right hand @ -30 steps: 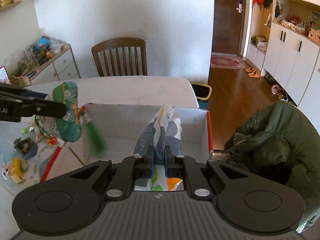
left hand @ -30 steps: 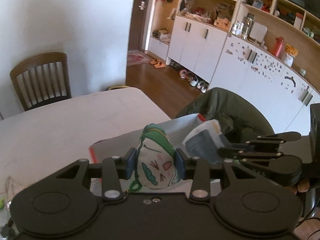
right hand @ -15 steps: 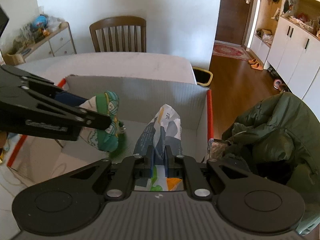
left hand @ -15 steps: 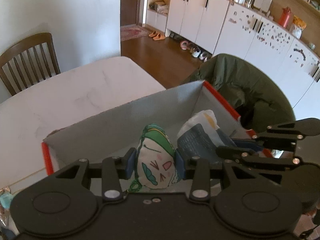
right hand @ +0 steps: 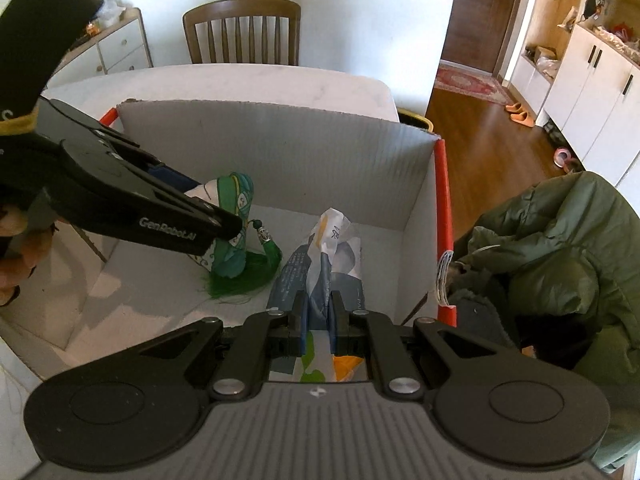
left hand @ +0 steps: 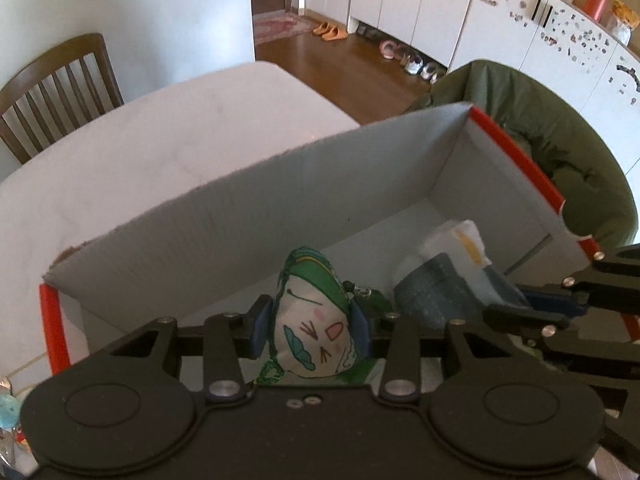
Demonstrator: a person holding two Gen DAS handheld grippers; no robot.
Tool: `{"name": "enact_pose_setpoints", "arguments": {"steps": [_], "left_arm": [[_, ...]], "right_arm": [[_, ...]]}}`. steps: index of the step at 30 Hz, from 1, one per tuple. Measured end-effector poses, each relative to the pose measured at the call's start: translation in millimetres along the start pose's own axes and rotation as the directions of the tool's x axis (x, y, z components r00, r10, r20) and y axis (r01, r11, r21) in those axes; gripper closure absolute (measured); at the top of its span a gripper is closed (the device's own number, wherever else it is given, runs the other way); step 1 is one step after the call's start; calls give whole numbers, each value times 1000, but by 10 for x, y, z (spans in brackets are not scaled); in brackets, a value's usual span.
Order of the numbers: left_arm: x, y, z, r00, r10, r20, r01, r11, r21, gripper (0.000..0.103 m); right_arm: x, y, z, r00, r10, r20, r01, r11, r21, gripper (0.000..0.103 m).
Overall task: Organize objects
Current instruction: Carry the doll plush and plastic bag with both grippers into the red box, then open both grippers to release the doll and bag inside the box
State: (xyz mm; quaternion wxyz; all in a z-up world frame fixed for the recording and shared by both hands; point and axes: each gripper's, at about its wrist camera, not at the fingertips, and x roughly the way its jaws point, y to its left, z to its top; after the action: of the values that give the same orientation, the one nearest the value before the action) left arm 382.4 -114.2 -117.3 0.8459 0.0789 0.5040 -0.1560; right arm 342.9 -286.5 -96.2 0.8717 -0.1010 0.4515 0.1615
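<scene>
Dining room, white bench point(right hand: 248, 80) carrying an open box point(right hand: 280, 148). Left gripper point(left hand: 312, 326), jaws clamped on a soft pouch point(left hand: 316, 336); right gripper point(right hand: 318, 312), jaws pinching a crinkly packet point(right hand: 324, 256). Both inside the box, light, squashy; grip mid-body.

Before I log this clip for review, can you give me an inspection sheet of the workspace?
Surface: white table, mostly bare at the far end.
Job's things: open grey cardboard box with red edges; green-and-white stuffed fabric pouch with a drawn face and green tassel; white-and-blue printed plastic packet. Both are inside the box.
Clutter: small items at the table's near-left edge, too blurred to name.
Grippers: left gripper fingers shut on the pouch; right gripper fingers shut on the packet.
Cables: nothing seen.
Surroundings: brown wooden chair, olive green jacket, white cabinets.
</scene>
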Motion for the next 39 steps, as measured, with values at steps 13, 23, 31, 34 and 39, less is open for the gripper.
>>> {"name": "enact_pose_setpoints", "arguments": {"steps": [13, 23, 31, 34, 39], "left_arm": [[-139, 87, -104, 1000, 16, 1, -16, 1000, -14, 37], [-430, 71, -181, 997, 19, 74, -17, 999, -31, 26], [-843, 65, -286, 988, 18, 156, -10, 999, -49, 24], [-1022, 71, -362, 982, 20, 189, -8, 998, -63, 24], [-1267, 112, -487, 971, 23, 239, 0, 995, -96, 23]], "right_arm": [[-44, -49, 12, 1000, -5, 14, 5, 1000, 19, 93], [-245, -124, 24, 997, 11, 71, -15, 998, 53, 91], [-529, -151, 14, 990, 47, 134, -59, 994, 88, 90], [-651, -114, 7, 985, 57, 160, -71, 994, 84, 89], [-845, 4, 20, 978, 74, 195, -90, 993, 75, 89]]}}
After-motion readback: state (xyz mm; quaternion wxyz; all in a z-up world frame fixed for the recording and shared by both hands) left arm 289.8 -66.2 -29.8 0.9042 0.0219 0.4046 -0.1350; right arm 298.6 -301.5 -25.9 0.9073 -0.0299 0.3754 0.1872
